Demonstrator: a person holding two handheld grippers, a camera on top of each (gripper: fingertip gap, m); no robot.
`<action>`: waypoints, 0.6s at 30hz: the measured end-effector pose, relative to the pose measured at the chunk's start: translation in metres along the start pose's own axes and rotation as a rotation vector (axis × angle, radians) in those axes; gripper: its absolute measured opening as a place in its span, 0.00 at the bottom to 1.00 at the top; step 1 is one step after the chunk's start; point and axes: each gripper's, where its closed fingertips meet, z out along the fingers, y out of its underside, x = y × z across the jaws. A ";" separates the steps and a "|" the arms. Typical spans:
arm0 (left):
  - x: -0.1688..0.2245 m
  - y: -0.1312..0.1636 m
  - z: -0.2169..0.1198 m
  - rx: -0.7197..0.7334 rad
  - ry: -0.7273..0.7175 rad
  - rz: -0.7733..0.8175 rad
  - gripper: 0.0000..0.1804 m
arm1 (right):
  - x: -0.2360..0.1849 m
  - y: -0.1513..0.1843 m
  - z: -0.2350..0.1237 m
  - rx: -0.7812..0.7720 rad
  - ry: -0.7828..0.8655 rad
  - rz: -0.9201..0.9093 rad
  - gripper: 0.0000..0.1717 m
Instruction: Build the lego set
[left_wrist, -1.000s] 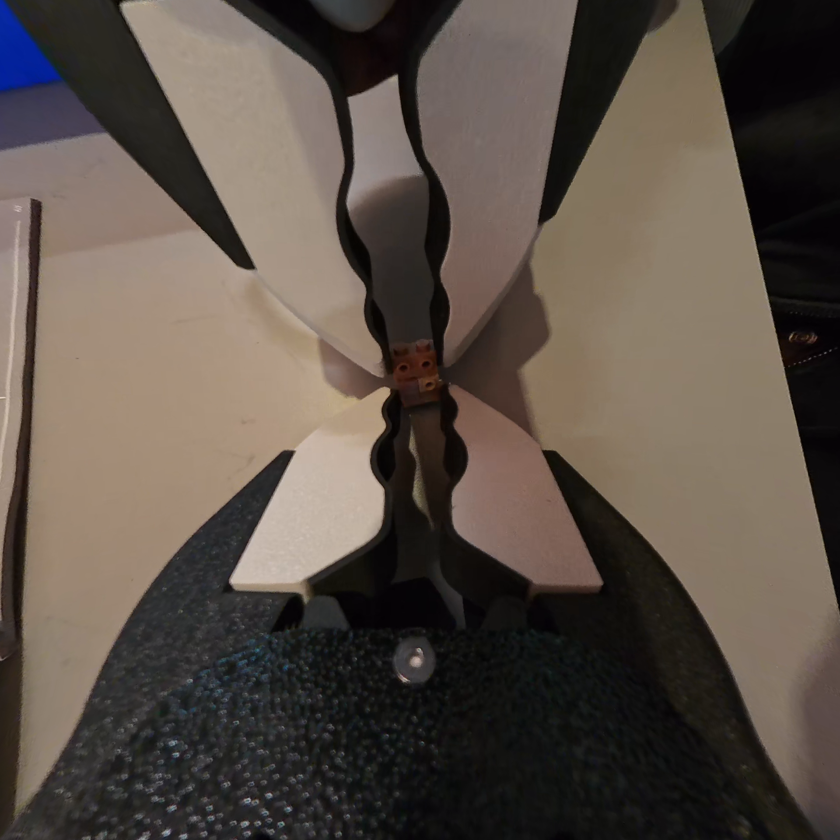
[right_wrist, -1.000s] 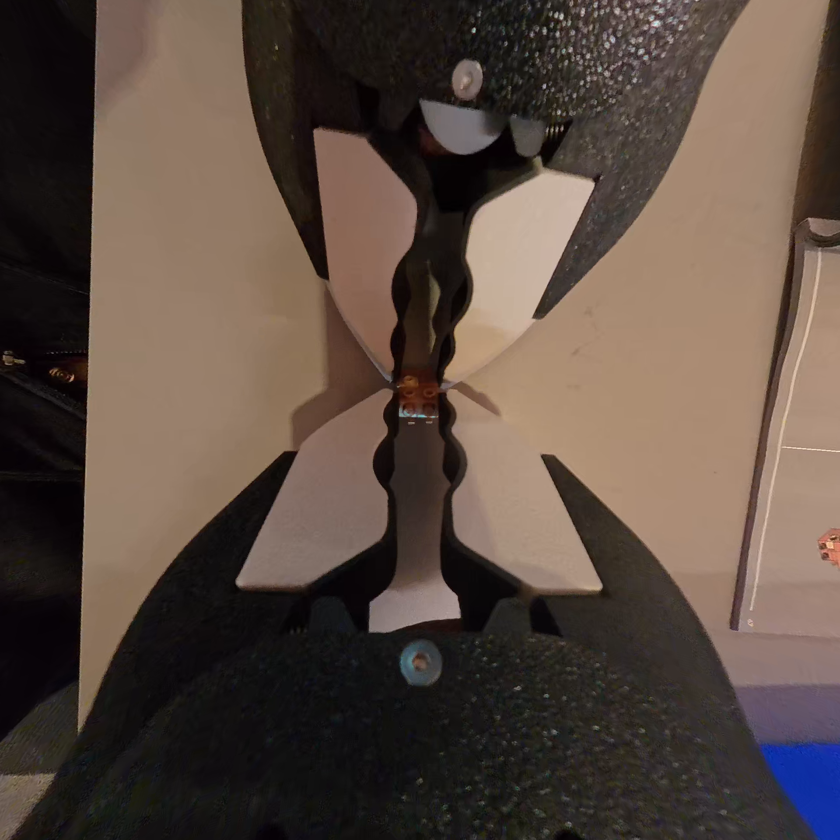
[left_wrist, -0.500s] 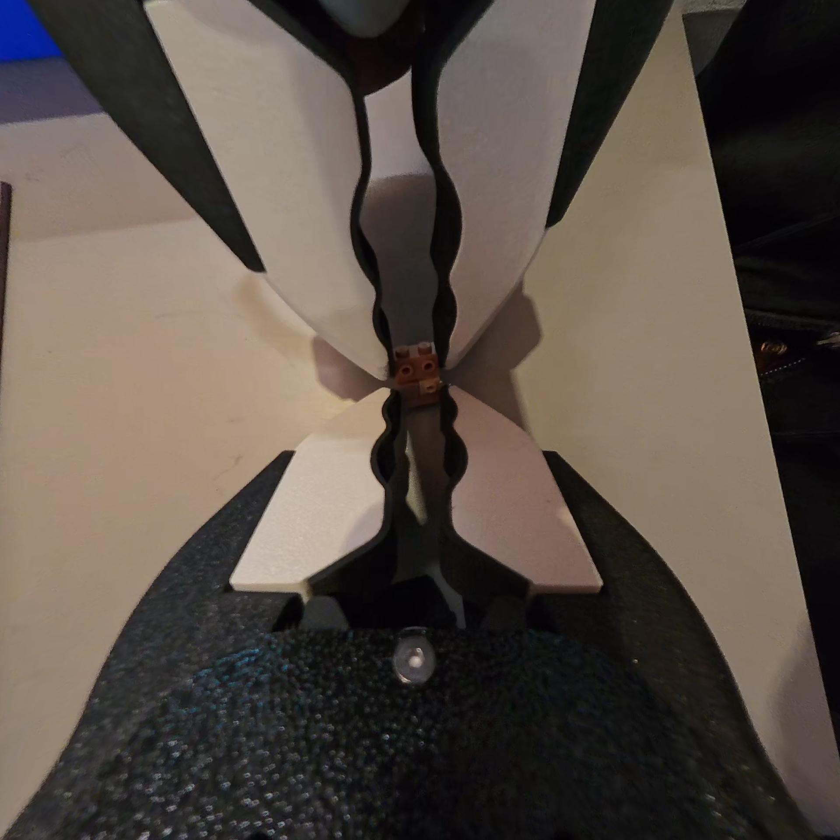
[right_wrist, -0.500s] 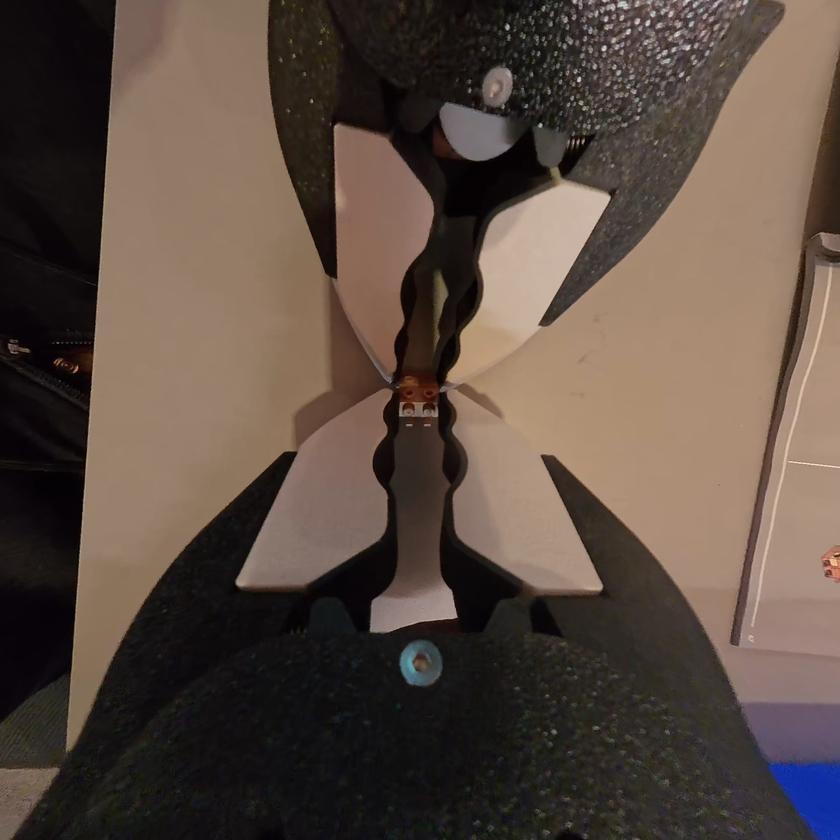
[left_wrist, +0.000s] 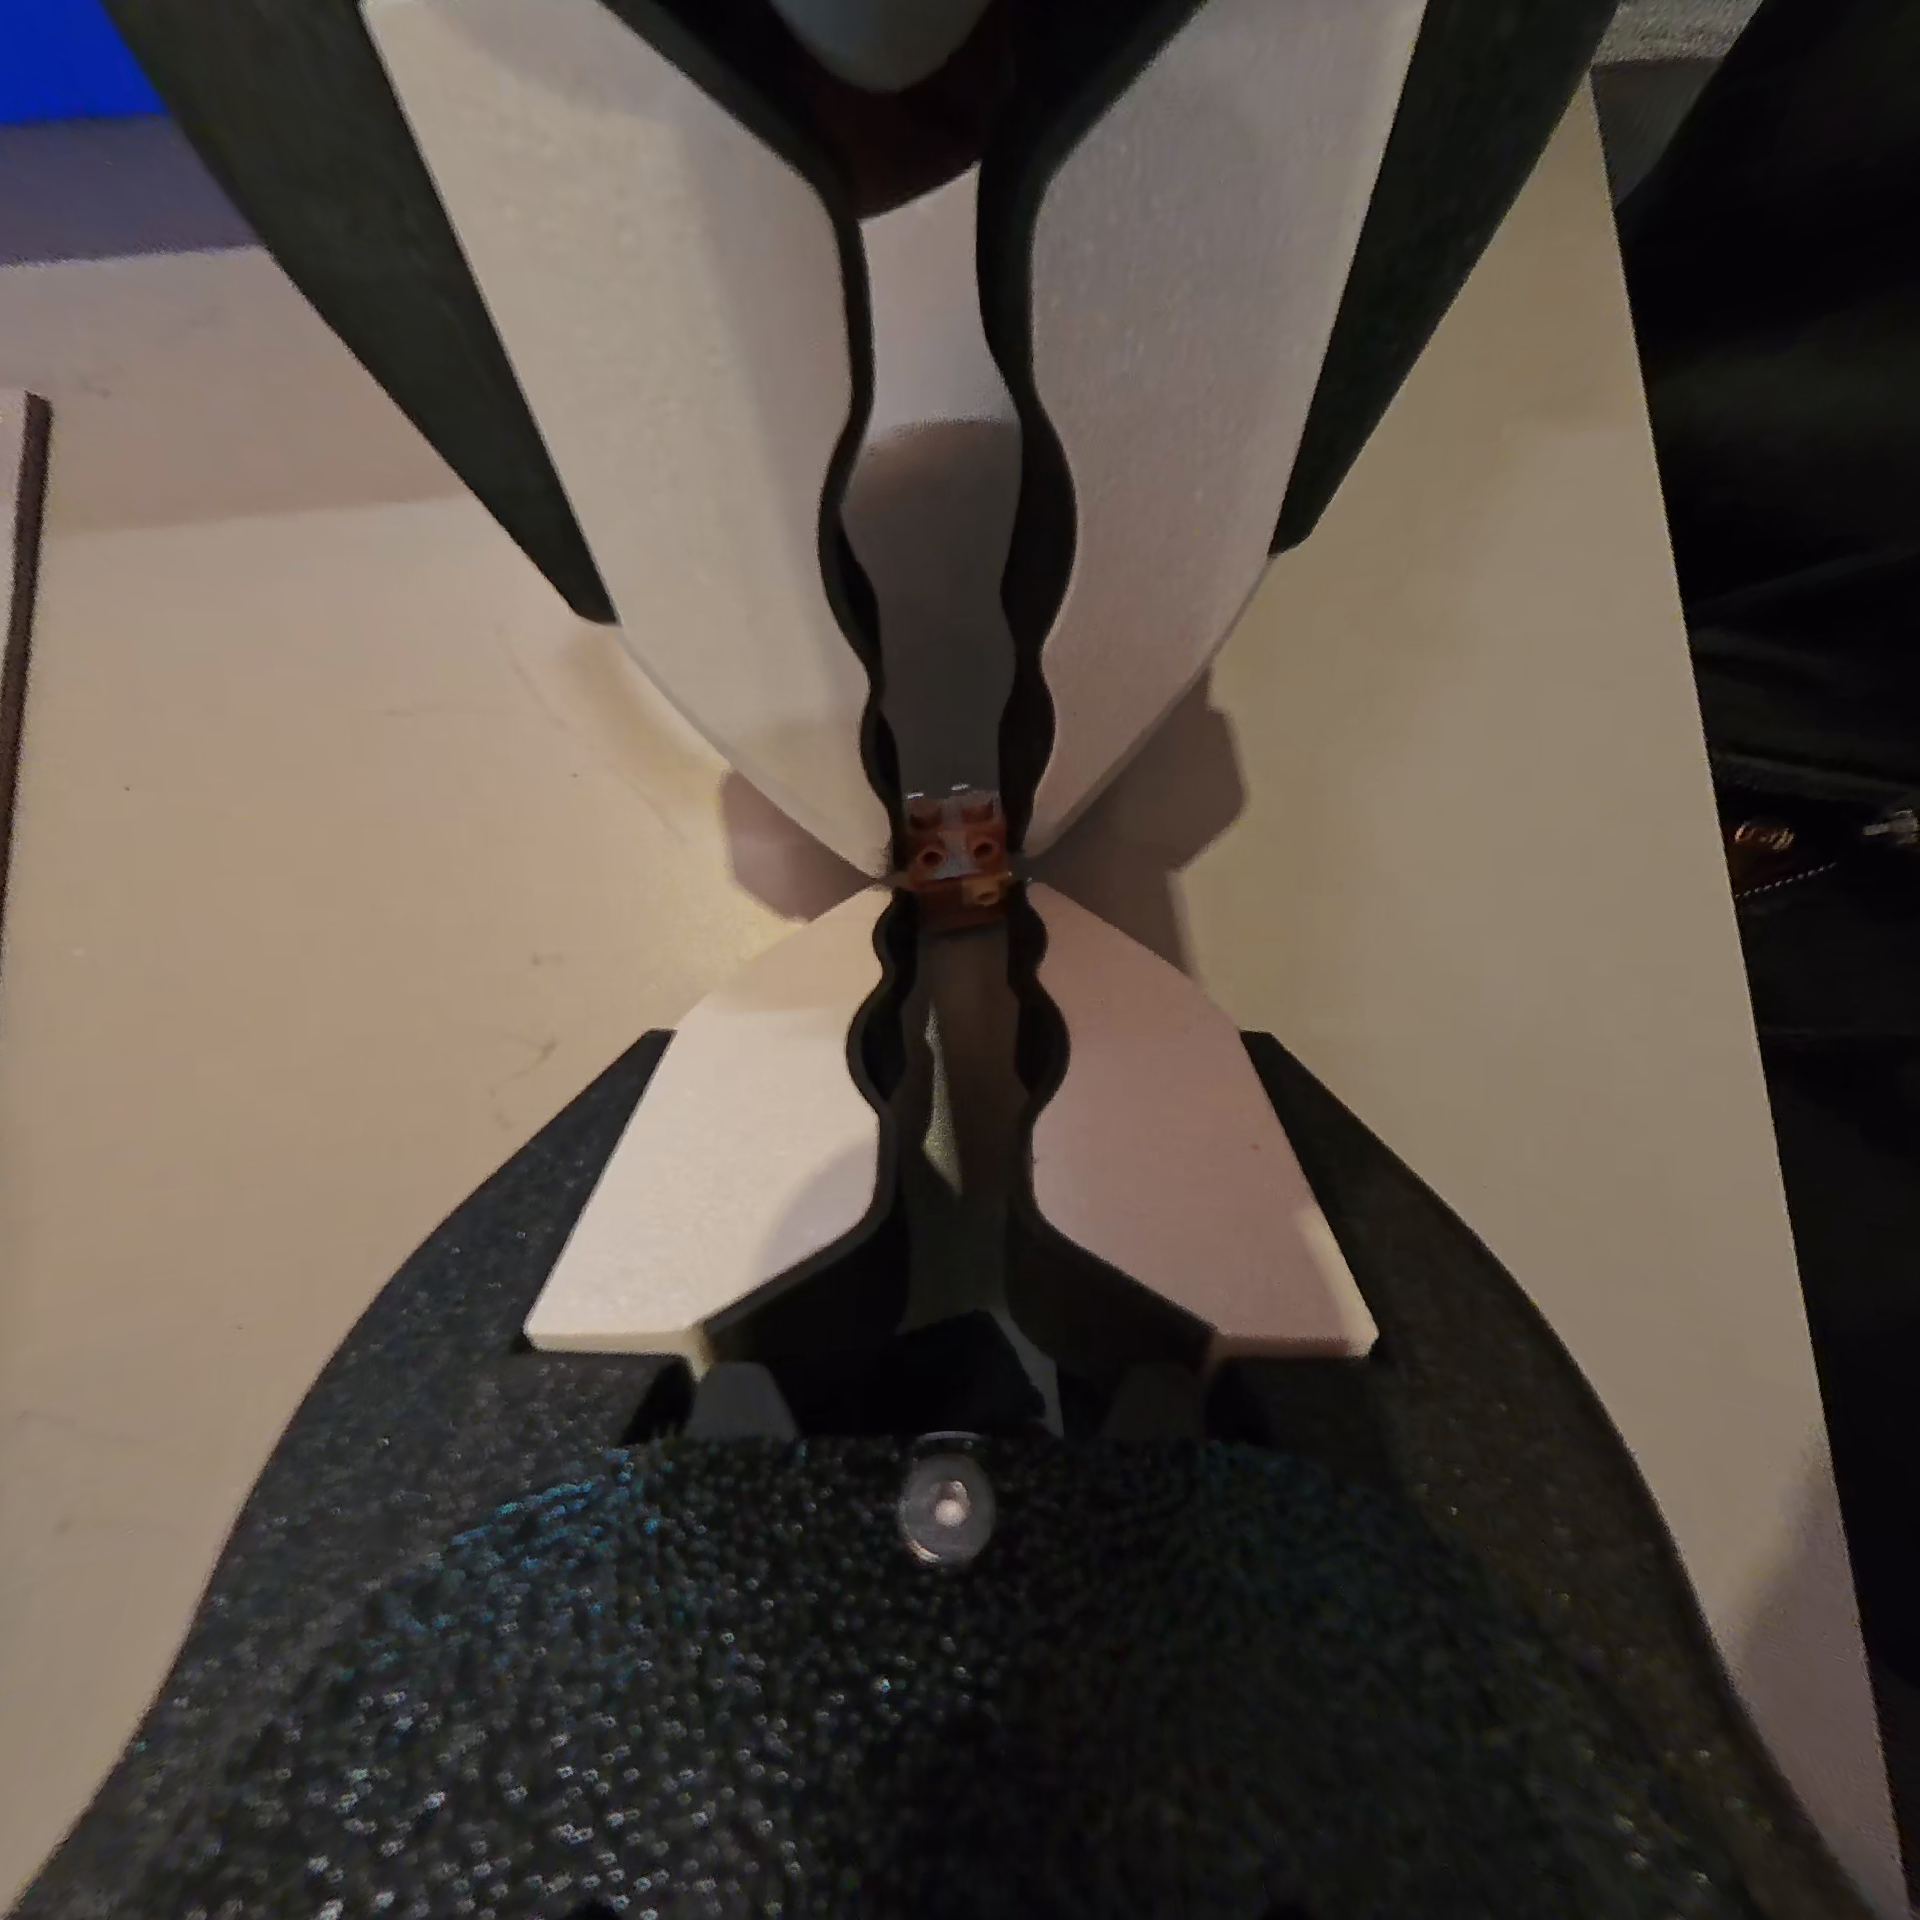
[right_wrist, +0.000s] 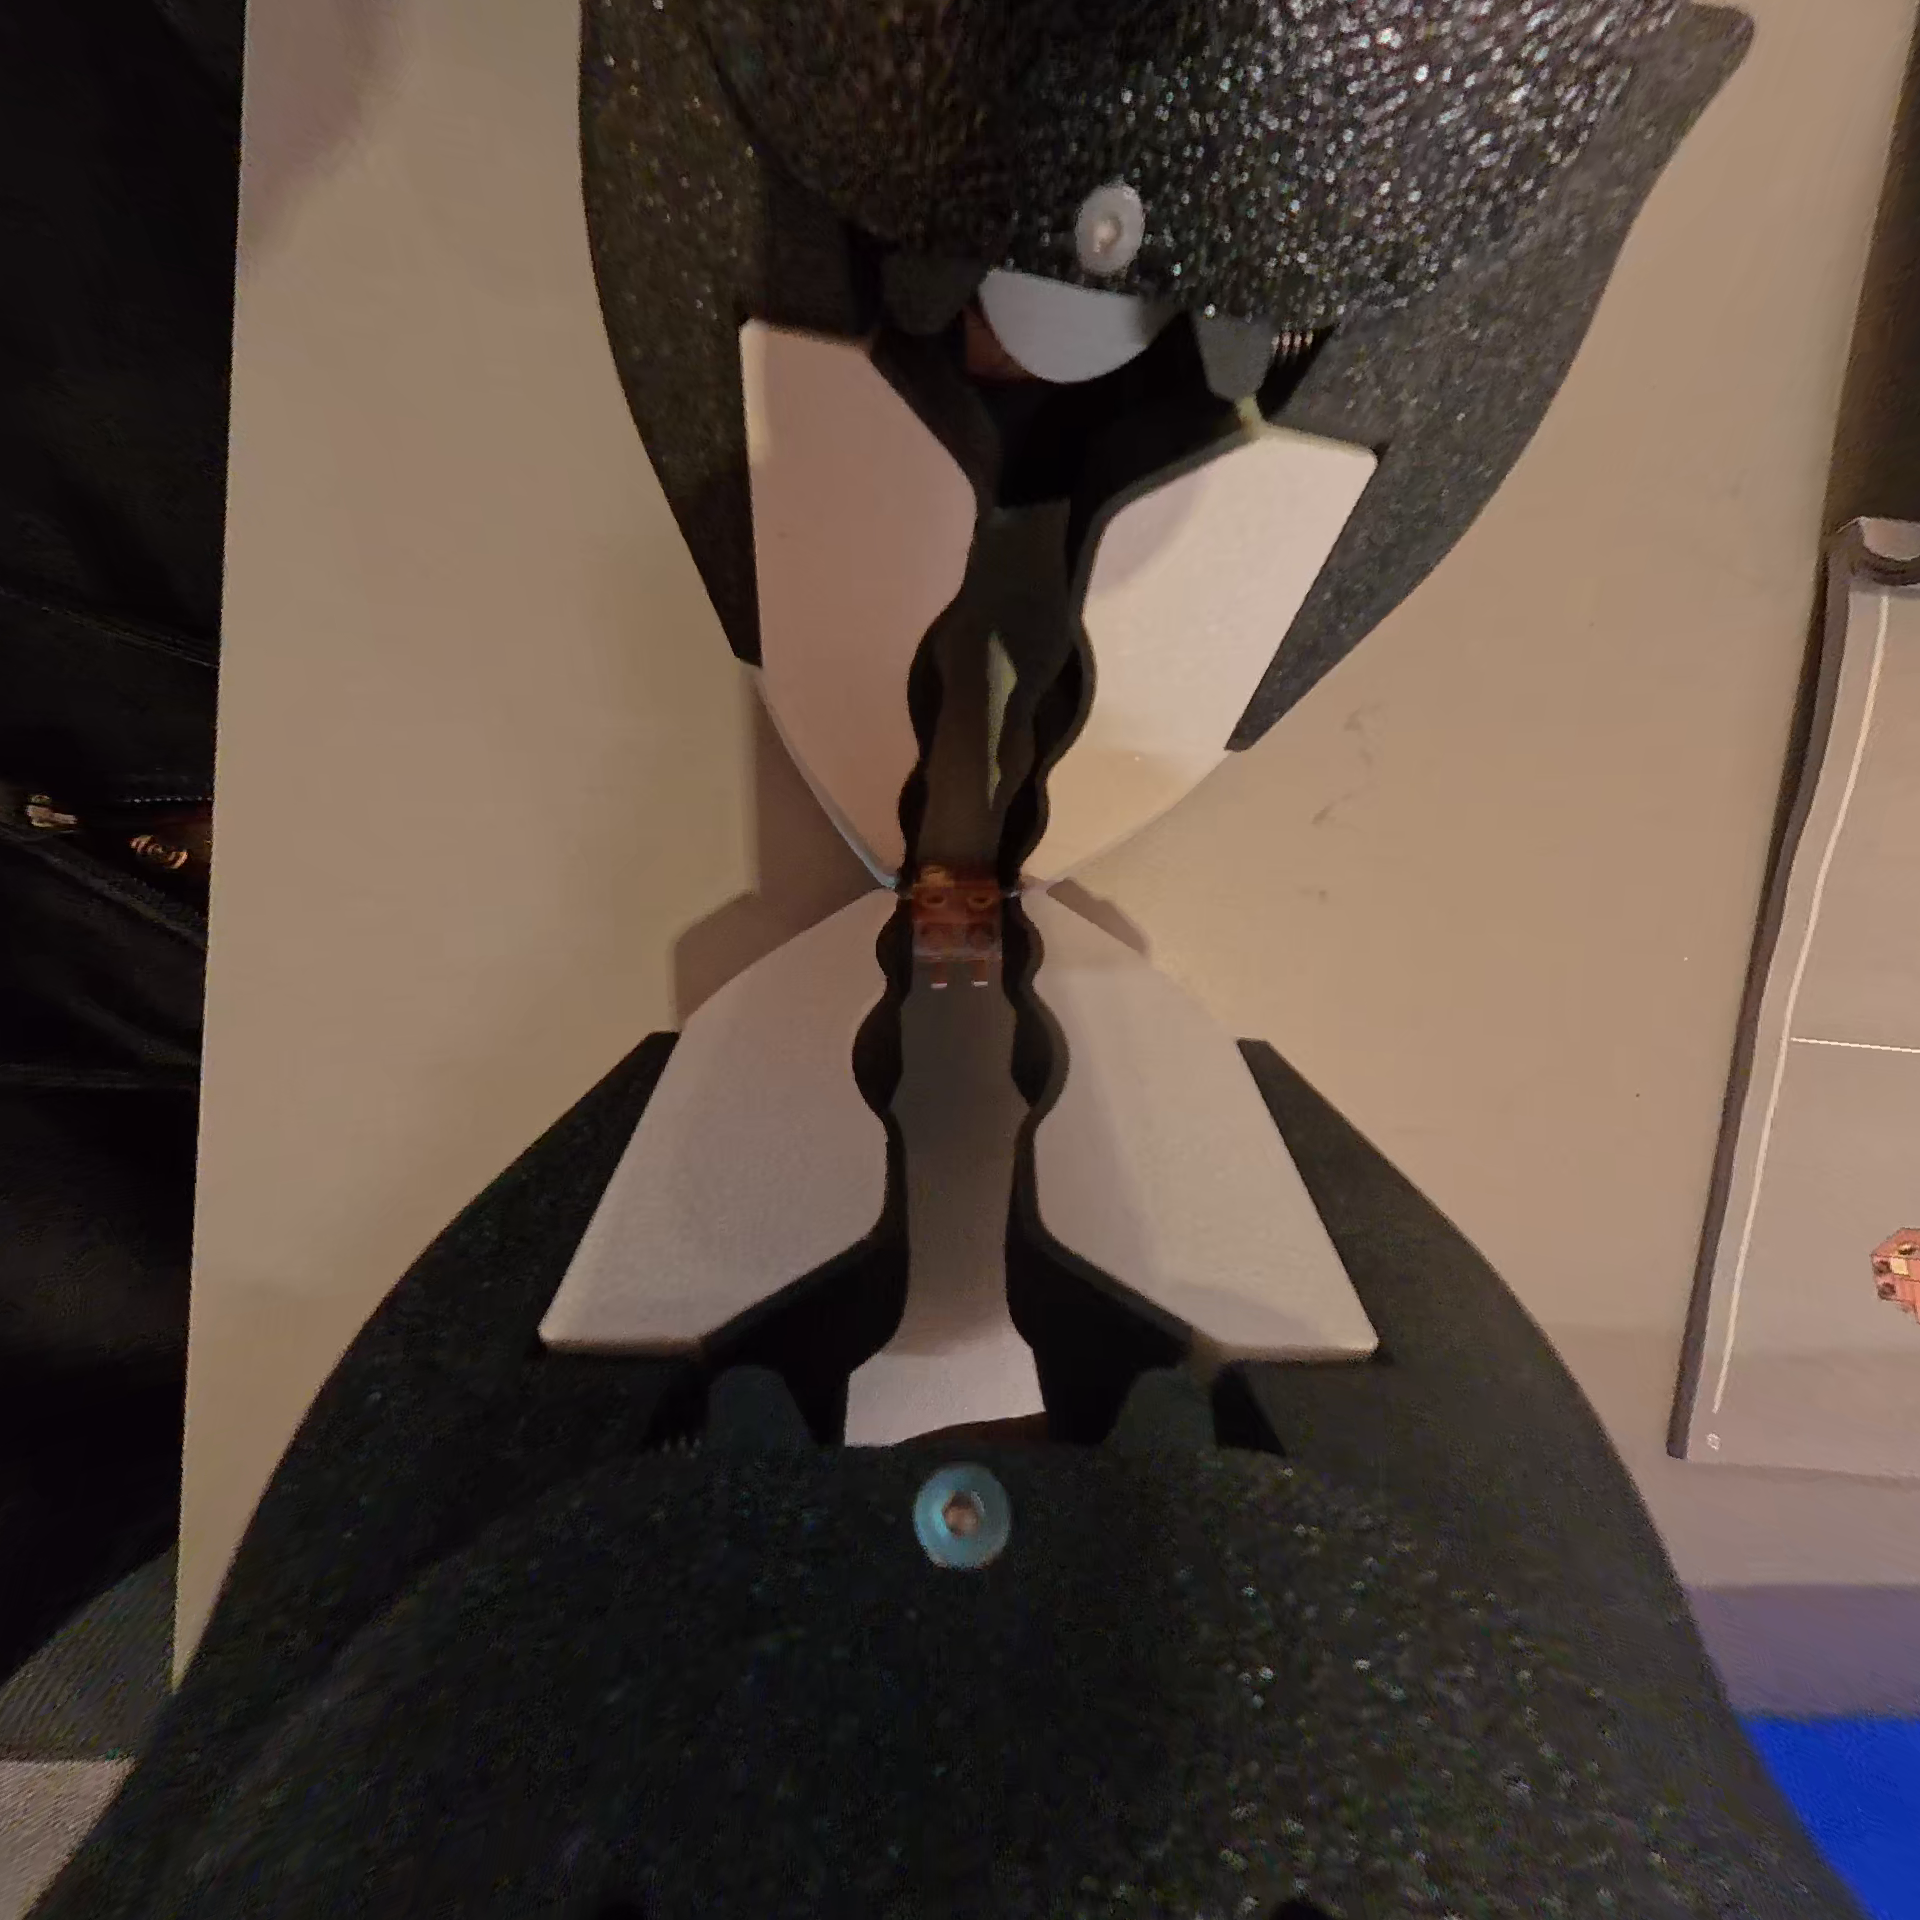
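Pale cream table (right_wrist: 436, 644), smooth, a few faint scuffs. Grey mat (right_wrist: 1808, 1039) with dark border and thin white lines lies flat on it at one side. Small brown studded brick (right_wrist: 1896, 1259) rests on the mat.

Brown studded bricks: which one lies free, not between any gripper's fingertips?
The brick on the grey mat at the right edge; the others are clamped where both grippers' fingertips meet.

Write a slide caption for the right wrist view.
Two grippers meet tip to tip, each clamping small brown studded bricks above a beige table.
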 end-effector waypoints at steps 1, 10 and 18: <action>0.000 0.001 0.001 -0.003 0.001 -0.005 0.09 | 0.000 0.000 0.001 0.006 0.005 0.000 0.09; 0.000 -0.003 0.000 0.047 0.015 -0.011 0.09 | 0.001 0.000 0.000 0.080 0.019 0.021 0.10; -0.002 -0.004 0.000 0.075 0.022 -0.031 0.09 | 0.005 0.006 0.003 0.098 0.059 0.031 0.12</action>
